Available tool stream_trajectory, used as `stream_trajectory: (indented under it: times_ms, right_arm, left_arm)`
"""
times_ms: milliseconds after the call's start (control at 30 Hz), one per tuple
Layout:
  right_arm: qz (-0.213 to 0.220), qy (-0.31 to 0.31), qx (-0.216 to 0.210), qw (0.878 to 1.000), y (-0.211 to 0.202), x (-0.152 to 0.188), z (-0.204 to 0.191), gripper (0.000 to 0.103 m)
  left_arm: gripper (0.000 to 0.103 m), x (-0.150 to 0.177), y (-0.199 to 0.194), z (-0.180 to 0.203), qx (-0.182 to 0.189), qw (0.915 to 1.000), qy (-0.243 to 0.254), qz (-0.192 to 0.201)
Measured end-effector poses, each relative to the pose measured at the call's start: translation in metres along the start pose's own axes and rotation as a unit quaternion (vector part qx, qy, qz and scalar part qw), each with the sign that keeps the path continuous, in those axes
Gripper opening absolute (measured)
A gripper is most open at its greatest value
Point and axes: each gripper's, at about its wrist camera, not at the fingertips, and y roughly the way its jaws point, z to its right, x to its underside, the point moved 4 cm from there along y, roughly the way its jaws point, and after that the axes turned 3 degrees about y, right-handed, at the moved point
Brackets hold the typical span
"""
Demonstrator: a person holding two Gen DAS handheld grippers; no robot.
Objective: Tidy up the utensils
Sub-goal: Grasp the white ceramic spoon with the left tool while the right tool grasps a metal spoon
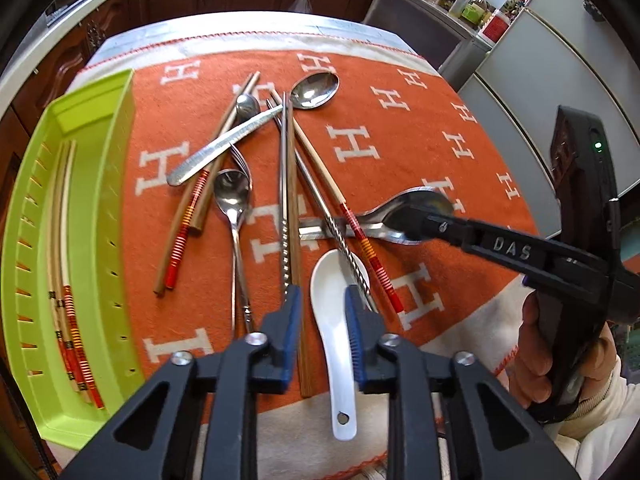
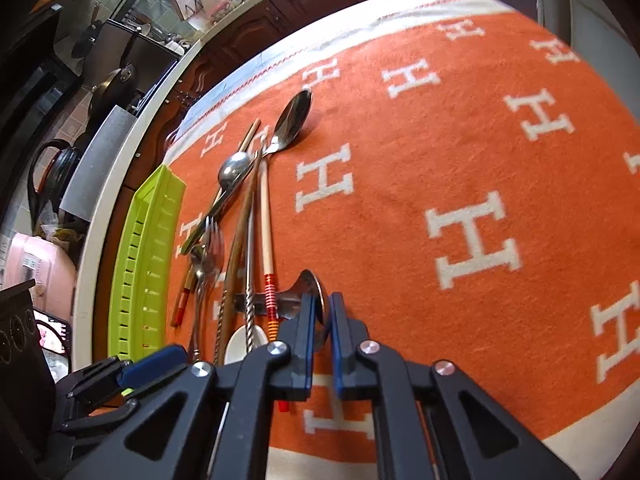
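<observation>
An orange blanket [image 1: 400,92] covered the tabletop. A green tray [image 1: 96,216] holding chopsticks [image 1: 66,280] was set along its left edge. Mixed utensils were piled at the centre. The left tongs [image 1: 323,312] were set apart around a white spoon [image 1: 334,320]. The right tongs [image 2: 323,316] were clamped on a steel spoon [image 2: 310,284].

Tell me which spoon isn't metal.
The white ceramic spoon, lying between the left gripper's fingers; the other spoons are shiny steel.
</observation>
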Motion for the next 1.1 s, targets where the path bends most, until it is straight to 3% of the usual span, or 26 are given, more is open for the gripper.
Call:
stream_trajectory:
  times_ms: [300,633,1100]
  right_arm:
    - [0.06,-0.017,0.062,0.996,-0.029,-0.018,0.015,0.005]
    - [0.067,-0.026,0.059,0.996,-0.039,-0.016,0.015,0.005]
    - [0.067,-0.032,0.053,0.996,-0.043,-0.01,0.015,0.005]
  left_arm:
    - [0.015,0.008,0.003,0.009,0.023,0.9994,0.01,-0.024]
    - [0.019,0.019,0.027,0.005,0.018,0.9973,-0.008,-0.071]
    - [0.02,0.013,0.035,0.02,-0.019,0.9984,0.011,-0.051]
